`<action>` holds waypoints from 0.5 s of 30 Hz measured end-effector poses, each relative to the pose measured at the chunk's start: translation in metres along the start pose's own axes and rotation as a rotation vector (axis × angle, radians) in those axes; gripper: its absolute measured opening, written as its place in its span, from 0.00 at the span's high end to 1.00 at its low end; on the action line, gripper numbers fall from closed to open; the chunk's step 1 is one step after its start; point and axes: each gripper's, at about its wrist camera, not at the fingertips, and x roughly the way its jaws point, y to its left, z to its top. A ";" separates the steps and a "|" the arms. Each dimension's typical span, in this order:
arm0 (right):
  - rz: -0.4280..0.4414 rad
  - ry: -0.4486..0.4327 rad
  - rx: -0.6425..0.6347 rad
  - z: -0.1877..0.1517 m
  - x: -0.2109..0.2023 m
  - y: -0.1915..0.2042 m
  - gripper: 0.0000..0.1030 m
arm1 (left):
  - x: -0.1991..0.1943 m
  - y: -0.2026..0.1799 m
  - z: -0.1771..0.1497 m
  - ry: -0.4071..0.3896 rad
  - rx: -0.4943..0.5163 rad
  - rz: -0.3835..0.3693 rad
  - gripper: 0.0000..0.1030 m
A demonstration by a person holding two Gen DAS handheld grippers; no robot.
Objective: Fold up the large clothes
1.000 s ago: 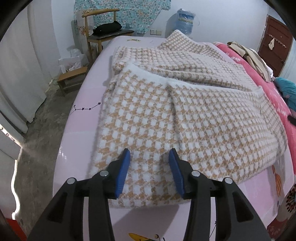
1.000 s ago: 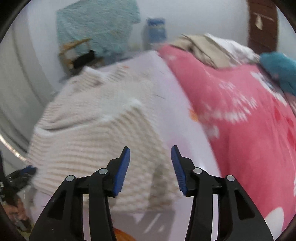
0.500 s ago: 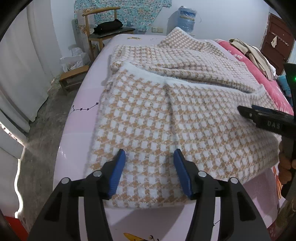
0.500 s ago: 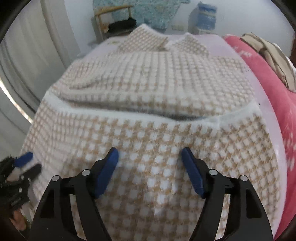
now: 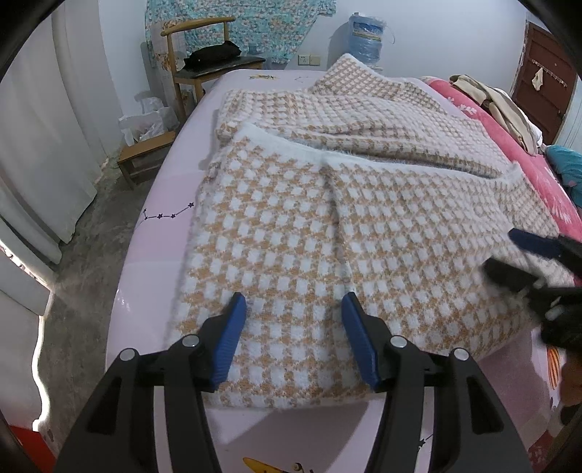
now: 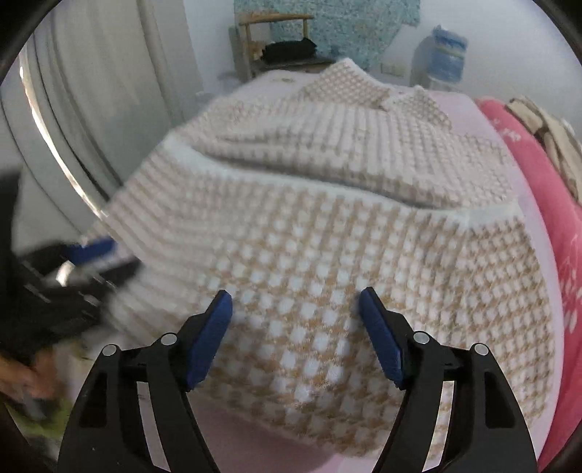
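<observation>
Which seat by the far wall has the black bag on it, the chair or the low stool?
The tall wooden chair holds the black bag; the low stool stands nearer, beside the bed.

We see a pale pink bedsheet [image 5: 163,233] printed with a small star constellation [image 5: 168,214]. At the far end stands a wooden chair [image 5: 203,54] with a black bag [image 5: 214,54] on its seat, and a teal floral cloth [image 5: 254,25] hangs on the wall behind it. 1 blue water jug [image 5: 365,40] sits near a wall socket [image 5: 309,59]. A low wooden stool [image 5: 145,152] stands beside white curtains [image 5: 43,127]. At the right lie a red blanket [image 5: 545,174] and beige clothes [image 5: 498,102], near a brown door [image 5: 545,80].
</observation>
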 end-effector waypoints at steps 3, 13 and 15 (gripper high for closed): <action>-0.037 0.001 -0.015 0.002 -0.007 0.005 0.33 | -0.001 -0.002 -0.001 -0.005 0.009 0.013 0.47; -0.057 -0.045 -0.013 -0.016 -0.045 0.000 0.33 | 0.000 -0.004 -0.002 -0.010 0.017 0.027 0.46; -0.070 0.012 -0.003 -0.024 -0.022 -0.003 0.33 | 0.000 -0.005 -0.002 -0.010 0.018 0.028 0.46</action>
